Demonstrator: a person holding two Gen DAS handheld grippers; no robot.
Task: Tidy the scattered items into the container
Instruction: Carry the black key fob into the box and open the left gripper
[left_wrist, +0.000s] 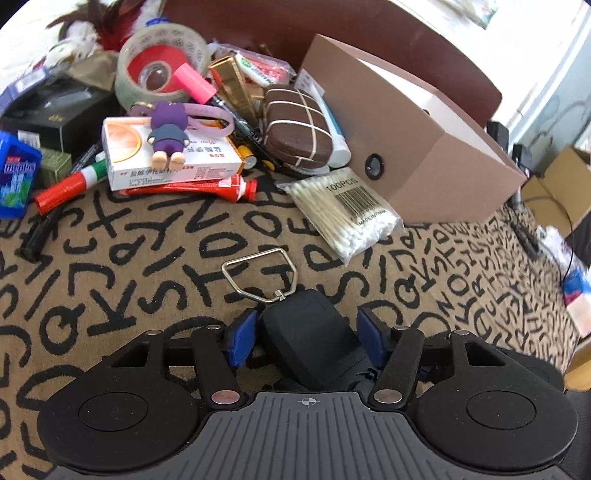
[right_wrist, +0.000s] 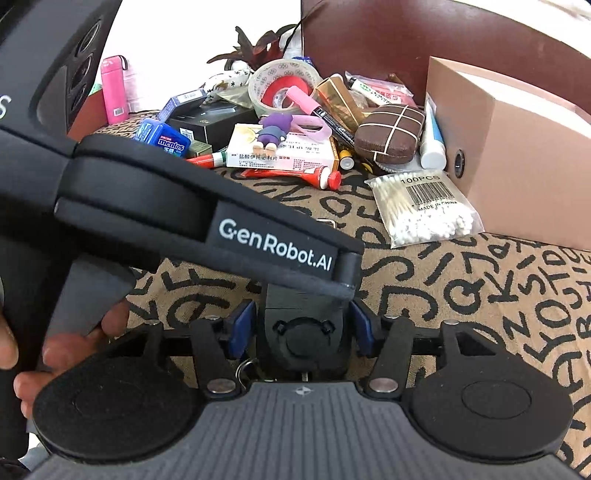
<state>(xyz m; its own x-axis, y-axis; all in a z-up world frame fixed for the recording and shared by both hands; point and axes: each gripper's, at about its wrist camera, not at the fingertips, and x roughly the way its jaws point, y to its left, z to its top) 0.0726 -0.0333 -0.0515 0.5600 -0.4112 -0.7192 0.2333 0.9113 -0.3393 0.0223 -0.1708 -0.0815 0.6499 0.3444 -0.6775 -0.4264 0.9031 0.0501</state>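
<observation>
Left and right wrist views over a letter-patterned cloth (left_wrist: 155, 236). The black device (left_wrist: 306, 332) – a hand-held body with a metal D-ring (left_wrist: 260, 275) – lies on the near, bare part of the cloth, between the blue pads of the left gripper (left_wrist: 306, 336). Whether those pads press on it cannot be told. In the right wrist view the right gripper (right_wrist: 301, 328) has its pads set flush on the sides of the same black body, apparently clamped. The left gripper's housing crosses just above it, with a person's hand (right_wrist: 55, 350) at lower left.

The device's long axis runs along the fingers, ring end pointing away toward the clutter.

The container, a brown box (left_wrist: 410, 147), stands far right, its top open. A bag of cotton swabs (left_wrist: 343, 210) rests against its near wall – the closest thing to the ring. Left of the box the heap holds a brown case (left_wrist: 297, 125), a medicine box (left_wrist: 170, 162), a tape roll (left_wrist: 162, 59) and a mentos tin (left_wrist: 16, 173).

Open cloth lies between the ring and the heap, and rightward along the box's front.
</observation>
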